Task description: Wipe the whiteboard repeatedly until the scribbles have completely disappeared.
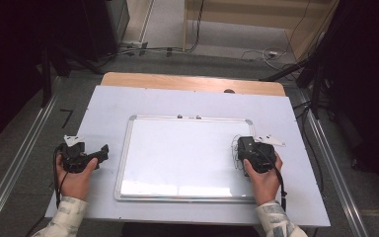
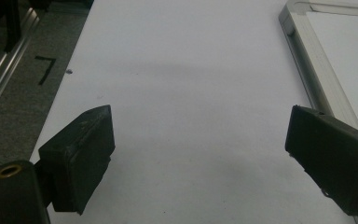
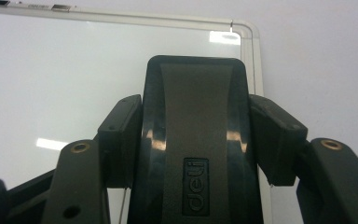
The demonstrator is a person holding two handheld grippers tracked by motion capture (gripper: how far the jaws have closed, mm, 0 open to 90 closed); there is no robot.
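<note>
While the left gripper (image 2: 200, 154) hovered with jaws apart over bare table (image 1: 197, 101), the right gripper (image 3: 200, 140) clamped a black eraser (image 3: 196, 140) by its sides over the whiteboard (image 1: 177, 153); it looked light, rigid and glossy, so possibly slippery.

"deli" | embossed on black eraser (image 3: 196, 154) || "7" | black mark on floor (image 2: 45, 69)
</note>
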